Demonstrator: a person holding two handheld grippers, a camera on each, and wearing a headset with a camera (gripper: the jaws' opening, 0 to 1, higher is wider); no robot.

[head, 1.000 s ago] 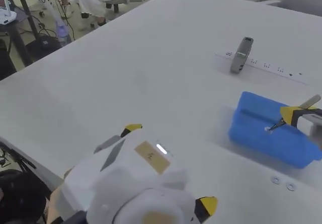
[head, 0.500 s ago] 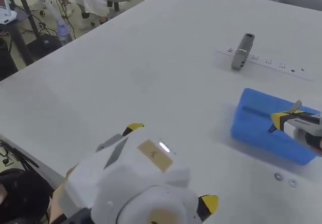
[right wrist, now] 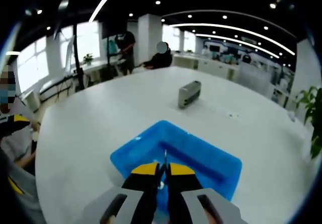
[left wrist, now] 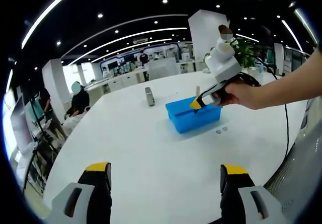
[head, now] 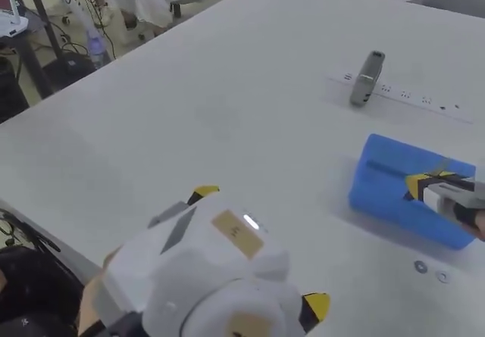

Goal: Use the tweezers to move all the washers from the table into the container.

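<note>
No text, number or brand can be read anywhere. The tan label (head: 233,235) on top of the left gripper (head: 258,250) carries a small dark mark, but it is too blurred to make out. The white power strip (head: 413,99) lying on the desk (head: 227,110) has tiny dark marks along it, and they are also too small to read.
</note>
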